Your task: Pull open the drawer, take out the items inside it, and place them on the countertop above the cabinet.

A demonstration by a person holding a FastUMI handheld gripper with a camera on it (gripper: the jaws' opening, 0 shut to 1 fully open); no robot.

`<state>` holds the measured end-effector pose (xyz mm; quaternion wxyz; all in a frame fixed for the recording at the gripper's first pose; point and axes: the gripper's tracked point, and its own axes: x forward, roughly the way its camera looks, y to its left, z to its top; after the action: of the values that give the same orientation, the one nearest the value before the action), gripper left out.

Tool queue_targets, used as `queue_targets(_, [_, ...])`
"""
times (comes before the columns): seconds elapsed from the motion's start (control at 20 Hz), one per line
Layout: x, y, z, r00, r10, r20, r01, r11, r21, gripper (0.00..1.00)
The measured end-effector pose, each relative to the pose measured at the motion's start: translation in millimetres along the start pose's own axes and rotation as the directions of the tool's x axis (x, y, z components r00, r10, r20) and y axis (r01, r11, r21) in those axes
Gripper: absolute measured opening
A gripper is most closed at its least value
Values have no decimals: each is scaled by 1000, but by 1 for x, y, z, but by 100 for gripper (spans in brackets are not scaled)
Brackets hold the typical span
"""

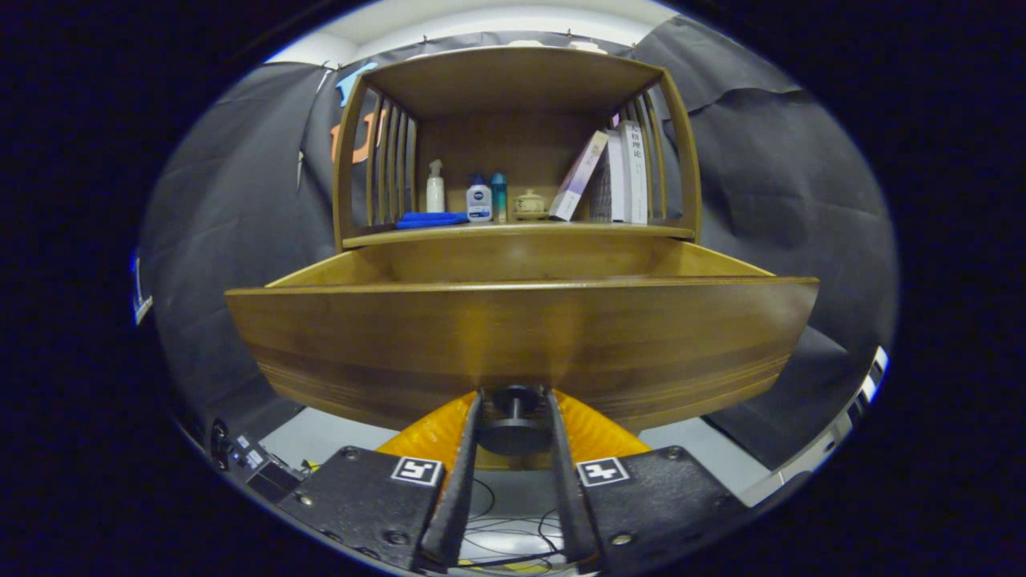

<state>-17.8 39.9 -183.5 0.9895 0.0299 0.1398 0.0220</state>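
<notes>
A wooden drawer (521,336) stands pulled well out of the cabinet, its front panel just ahead of me. A round dark knob (514,415) hangs at the panel's lower middle, and my gripper (514,398) is shut on it, one finger on each side. From this low angle the drawer's inside is hidden behind the front panel. Above the drawer runs the countertop (513,233), the floor of an open wooden shelf unit.
On the countertop stand a blue cloth (429,219), a white pump bottle (434,188), a white-and-blue bottle (478,200), a teal bottle (498,196), a small lidded cup (530,203) and leaning books (613,176). Cables and a device lie on the floor below.
</notes>
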Motion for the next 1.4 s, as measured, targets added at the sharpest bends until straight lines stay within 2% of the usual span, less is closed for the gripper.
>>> queue_targets(0.15, [-24, -3, 21, 999, 35, 9, -35, 999, -2, 100])
queue_targets(0.3, [-40, -11, 68, 998, 51, 41, -51, 999, -11, 99])
queue_targets(0.45, [-35, -19, 112, 999, 36, -10, -36, 999, 20, 99])
queue_targets(0.7, [6, -18, 175, 996, 20, -92, -22, 1000, -19, 99])
queue_targets(0.9, [49, -6, 194, 979, 21, -201, -29, 999, -39, 99])
queue_targets(1.0, [72, 1, 183, 952, 25, -306, -37, 999, -33, 99])
queue_targets(1.15, [100, 6, 154, 887, 6, -462, -33, 998, -51, 97])
queue_targets(1.3, [115, 12, 120, 790, 7, -613, -16, 1000, -10, 95])
queue_targets(1.4, [119, 8, 102, 729, -19, -685, -3, 1000, -31, 93])
